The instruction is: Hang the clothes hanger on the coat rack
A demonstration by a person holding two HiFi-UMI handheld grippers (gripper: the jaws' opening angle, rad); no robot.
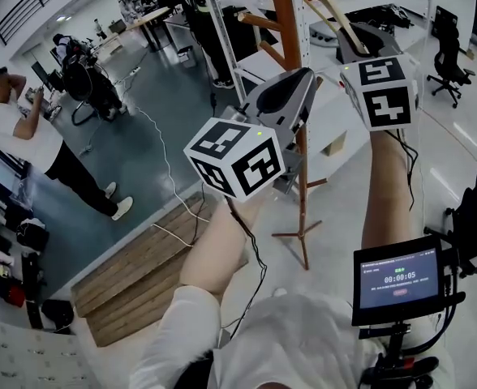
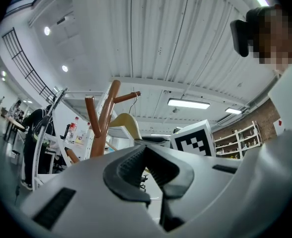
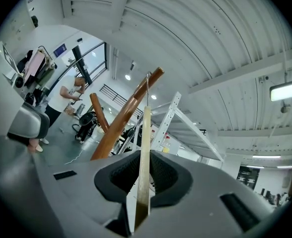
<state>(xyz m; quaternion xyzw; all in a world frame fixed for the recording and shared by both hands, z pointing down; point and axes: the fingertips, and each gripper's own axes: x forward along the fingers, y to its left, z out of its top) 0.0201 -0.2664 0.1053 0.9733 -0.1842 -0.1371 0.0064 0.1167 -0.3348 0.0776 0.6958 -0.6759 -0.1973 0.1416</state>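
The coat rack (image 1: 288,24) is an orange-brown wooden pole with angled pegs on a cross foot (image 1: 304,235). A pale wooden hanger (image 1: 329,8) is up beside the pole. My right gripper (image 1: 358,45) is shut on it; in the right gripper view the hanger (image 3: 144,152) stands edge-on between the jaws, its wire hook (image 3: 147,90) reaching a peg tip (image 3: 154,75). Whether the hook rests on the peg I cannot tell. My left gripper (image 1: 285,96) is shut and empty, just left of the pole. In the left gripper view the rack (image 2: 104,123) and the hanger (image 2: 128,126) lie ahead.
A white metal frame (image 1: 305,23) stands behind the rack, with a white table (image 1: 340,132) beside it. Wooden decking (image 1: 145,270) lies left of the rack foot, with a cable (image 1: 169,177) across the floor. People (image 1: 27,136) stand far left. An office chair (image 1: 449,55) is far right.
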